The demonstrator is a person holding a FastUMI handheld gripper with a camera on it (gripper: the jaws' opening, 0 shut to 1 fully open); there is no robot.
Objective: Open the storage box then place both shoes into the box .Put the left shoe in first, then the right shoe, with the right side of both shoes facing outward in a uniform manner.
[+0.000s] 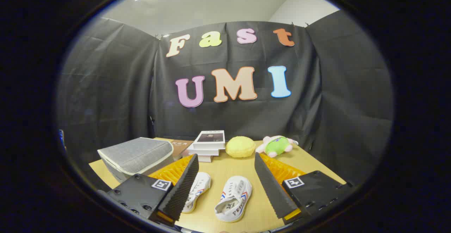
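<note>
Spread tongs (225, 183) hover empty, two white shoes (234, 197) lying between them.

partly hidden shoes, box and small clutter on the table

left shoe (197, 190) half covered by one finger of the wide-open gripper (227, 187), only toe and a strip of side showing; heel of the right shoe (234, 197) cut off at the near edge. grey storage box (135, 157) with lid down, inside unseen, lower front masked by the finger mount. stack of books (208, 145) hiding part of a brown booklet (181, 146), cover print too small to make out. plush toy (276, 145) too small for detail; face unclear.
</note>
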